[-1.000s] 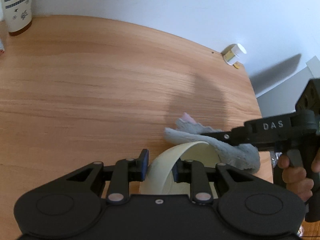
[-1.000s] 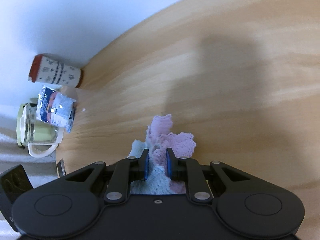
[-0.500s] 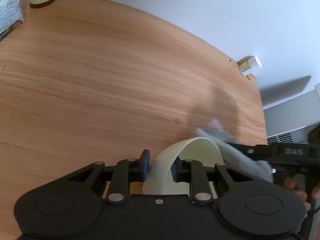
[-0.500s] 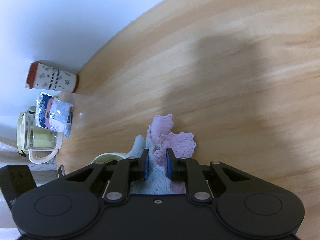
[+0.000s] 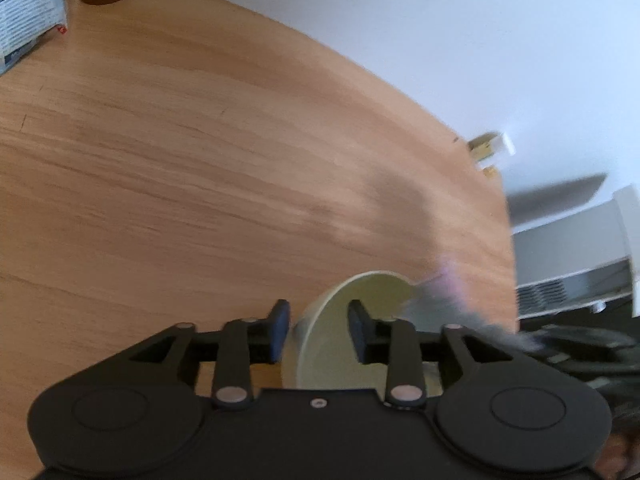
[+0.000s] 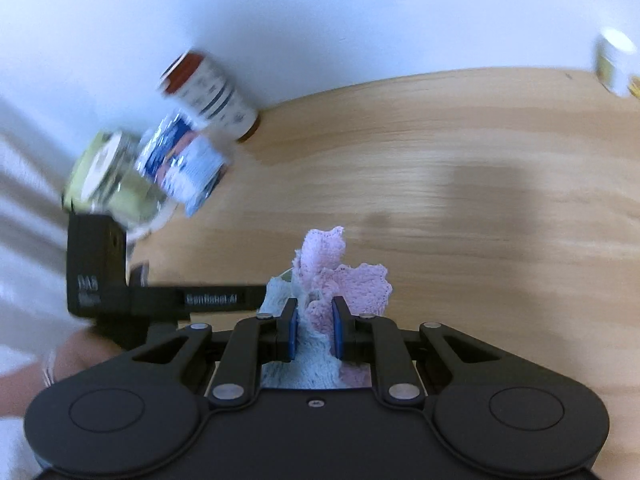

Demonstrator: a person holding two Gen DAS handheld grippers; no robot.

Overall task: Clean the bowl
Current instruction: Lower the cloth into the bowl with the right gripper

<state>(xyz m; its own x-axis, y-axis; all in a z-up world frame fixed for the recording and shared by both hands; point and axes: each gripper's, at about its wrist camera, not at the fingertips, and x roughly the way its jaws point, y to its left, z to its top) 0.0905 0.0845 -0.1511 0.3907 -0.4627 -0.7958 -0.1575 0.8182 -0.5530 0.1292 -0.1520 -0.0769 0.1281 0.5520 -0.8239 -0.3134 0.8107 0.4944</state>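
Note:
My left gripper (image 5: 319, 322) is shut on the rim of a pale cream bowl (image 5: 360, 300), one finger outside and one inside, holding it tilted above the wooden table (image 5: 200, 160). My right gripper (image 6: 315, 326) is shut on a pink and light-blue cloth (image 6: 340, 276). In the left wrist view the cloth (image 5: 444, 300) is blurred at the bowl's right rim, with the right gripper's dark body (image 5: 580, 348) behind it. In the right wrist view the left gripper's body (image 6: 120, 288) is on the left; the bowl is hidden.
A patterned cup (image 6: 212, 92), a blue-white packet (image 6: 184, 164) and a glass jug with pale lid (image 6: 108, 176) stand at the table's far left by the wall. A small white jar (image 5: 490, 146) sits at the far right edge. A white appliance (image 5: 580, 252) stands beyond the table.
Both grippers swung; the views are motion-blurred. The right gripper with the cloth moved closer to the bowl's right rim and turned toward the cup and jug. Both grips stay shut.

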